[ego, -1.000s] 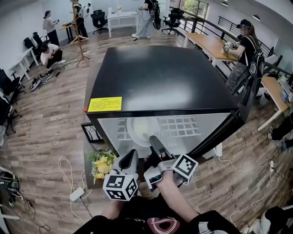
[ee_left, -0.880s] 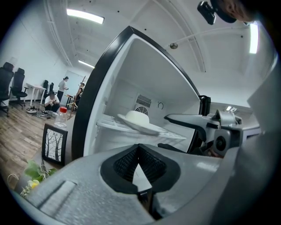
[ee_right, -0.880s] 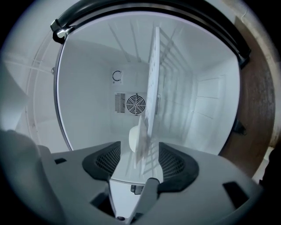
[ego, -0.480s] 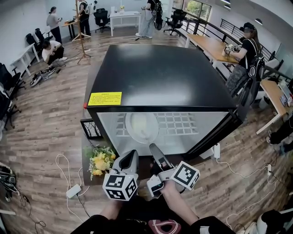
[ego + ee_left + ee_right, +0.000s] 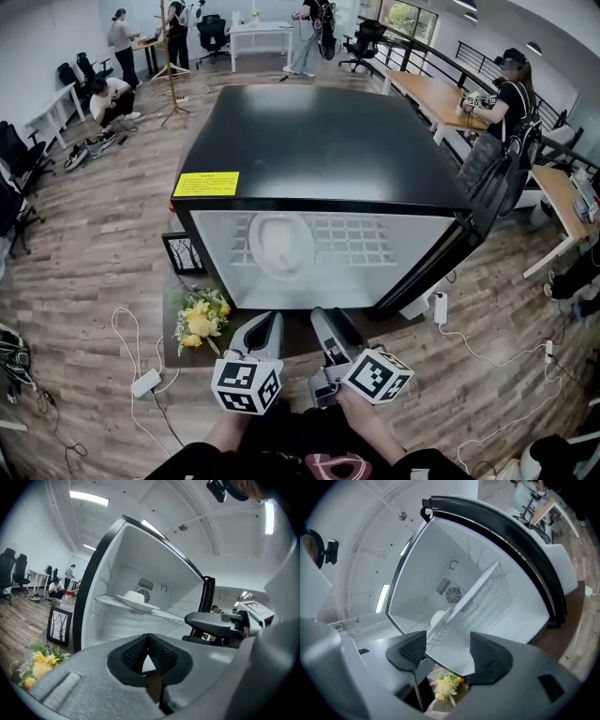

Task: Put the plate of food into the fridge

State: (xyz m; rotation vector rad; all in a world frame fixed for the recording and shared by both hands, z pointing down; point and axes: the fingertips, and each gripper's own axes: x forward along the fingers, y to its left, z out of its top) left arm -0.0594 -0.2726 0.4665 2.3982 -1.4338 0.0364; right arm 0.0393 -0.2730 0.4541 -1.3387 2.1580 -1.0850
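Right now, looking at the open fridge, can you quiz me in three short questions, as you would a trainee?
1. True or false: the plate rests on the wire shelf inside the fridge.
2. Which gripper's jaws stand apart? A left, B right, C neither.
3. Fill in: beside the fridge, at the head view's left, lies a bunch of yellow ____.
Key: 1 true. 2 B: the right gripper, jaws just opened wide then easing in slightly, holds nothing; the left gripper is shut. 3 flowers.
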